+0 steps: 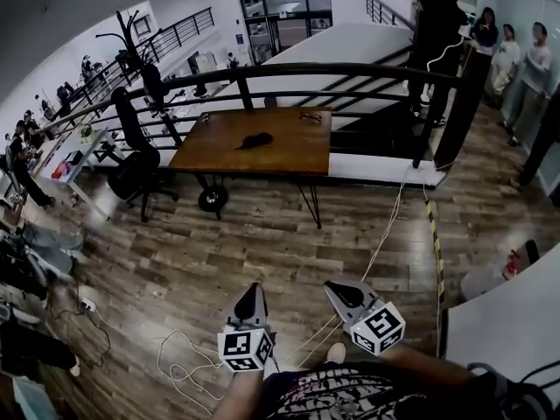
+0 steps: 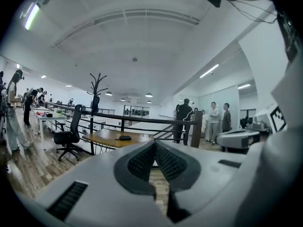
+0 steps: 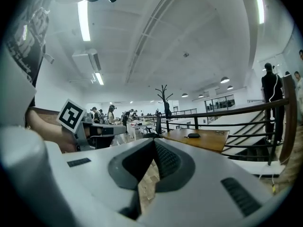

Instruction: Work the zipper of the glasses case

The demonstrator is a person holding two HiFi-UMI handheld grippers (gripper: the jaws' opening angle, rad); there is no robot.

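I hold both tools low in front of me, over the wooden floor (image 1: 262, 252) and well apart from the table (image 1: 297, 156). The left gripper (image 1: 252, 290) points forward toward the table, its marker cube nearest my body. In the left gripper view its ribbed pads (image 2: 142, 161) meet at the tips, closed on nothing. The right gripper (image 1: 332, 287) sits just beside it, angled a little to the left. In the right gripper view its jaws are also pressed together and empty, with only floorboards showing below them.

The glasses case (image 1: 255, 140) lies on the brown table, a small dark thing near the middle of the top, untouched by either tool. A smaller item (image 1: 311, 116) rests near the table's far edge, too small for me to make out. A black railing (image 1: 350, 70) runs behind the table. A black office chair (image 1: 133, 160) stands to its left. White cables (image 1: 185, 367) loop over the floor near my left tool. Several people (image 1: 525, 64) stand at the far right beyond the railing.
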